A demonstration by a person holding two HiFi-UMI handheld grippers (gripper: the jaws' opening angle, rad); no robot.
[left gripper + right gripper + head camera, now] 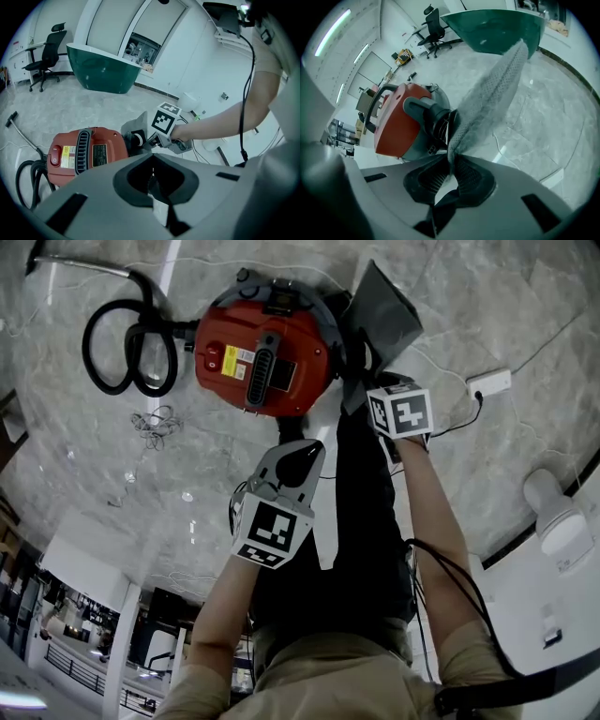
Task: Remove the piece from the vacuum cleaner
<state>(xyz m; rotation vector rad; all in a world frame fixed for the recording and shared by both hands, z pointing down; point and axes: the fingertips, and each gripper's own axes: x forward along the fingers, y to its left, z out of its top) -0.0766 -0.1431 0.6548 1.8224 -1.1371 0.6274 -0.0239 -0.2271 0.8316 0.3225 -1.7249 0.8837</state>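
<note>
A red canister vacuum cleaner [267, 357] stands on the marble floor, also seen in the left gripper view [89, 152] and the right gripper view [393, 122]. A grey fabric dust bag [384, 310] hangs off its right side, by the black port [429, 115]. My right gripper [364, 382] is shut on the lower edge of that bag [492, 98], which fans up and away from the jaws [451, 161]. My left gripper [302, 454] hovers just below the vacuum, jaws pressed together [152, 161] with nothing in them.
The vacuum's black hose [127, 348] coils at its left, with a metal wand running off to the upper left. A wire tangle [155, 423] lies on the floor. A white power strip [489, 382] and a white appliance [558, 512] sit right. A green counter [103, 68] stands farther off.
</note>
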